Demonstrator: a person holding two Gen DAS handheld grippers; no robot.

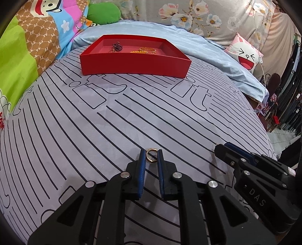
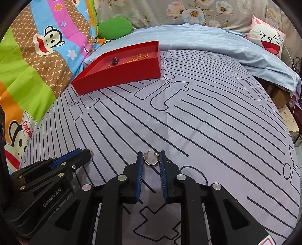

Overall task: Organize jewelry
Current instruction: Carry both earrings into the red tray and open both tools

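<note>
My left gripper (image 1: 151, 152) rests on the bed sheet, shut on a small gold hoop earring (image 1: 149, 161) that stands upright between its blue pads. My right gripper (image 2: 151, 153) is beside it, shut on a second gold hoop earring (image 2: 151, 164) with a post. Each gripper shows in the other's view: the right gripper (image 1: 219, 148) at the right edge, the left gripper (image 2: 87, 153) at the left with a glint of gold at its tip. Farther back lies a red tray (image 1: 132, 63) (image 2: 120, 79) holding a dark necklace (image 1: 117, 46) and an orange-gold bracelet (image 1: 145, 50).
The bed is covered by a lilac sheet (image 1: 94, 116) with black lines. A pale blue blanket (image 1: 217, 56) lies behind the tray. A cartoon quilt (image 2: 34, 71) borders the left, with a green cushion (image 1: 102, 16) and a rabbit pillow (image 1: 245, 54) at the back. The bed's edge drops off at the right.
</note>
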